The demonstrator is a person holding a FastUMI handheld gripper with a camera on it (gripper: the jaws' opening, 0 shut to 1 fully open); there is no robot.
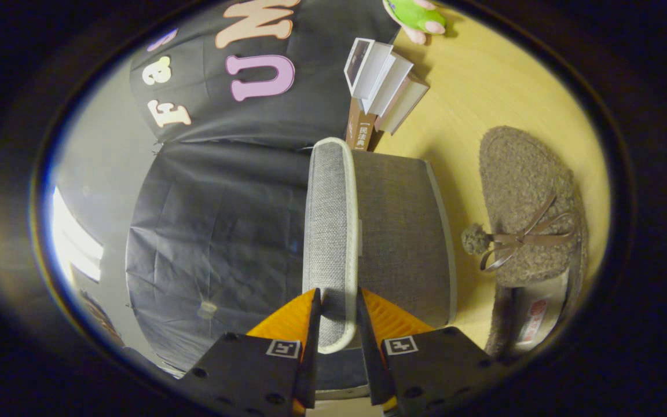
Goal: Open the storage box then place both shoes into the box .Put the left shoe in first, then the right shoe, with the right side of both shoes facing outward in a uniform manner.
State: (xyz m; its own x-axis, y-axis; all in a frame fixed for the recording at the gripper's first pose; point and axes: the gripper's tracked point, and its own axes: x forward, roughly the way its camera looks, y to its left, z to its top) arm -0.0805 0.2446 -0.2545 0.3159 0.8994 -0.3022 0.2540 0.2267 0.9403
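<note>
Gripping the edge of the storage box's lid (331,231), the jaws (338,324) stand narrow, one finger on each face of the lid's pale-trimmed rim, so the lid is pinched between them. The lid, grey woven cloth with a light border, runs straight ahead from the fingers and stands raised on edge, apart from the box body. Just beside it, on the right, lies the grey storage box (403,237) itself, its cloth side showing with a pale trim along its far edge. Beyond the box to the right, a fuzzy brown shoe (521,191) rests on the yellow wooden worktop (484,87), a thin brown bow and a small pompom on its upper; its lining with a label shows at the end nearer the fingers. Further ahead, past the end of the lid, a few books (383,87) stand together, fanned open, and a green and pink soft toy (420,17) sits beyond them. Black cloth (217,231) hangs to the left of the lid.
</note>
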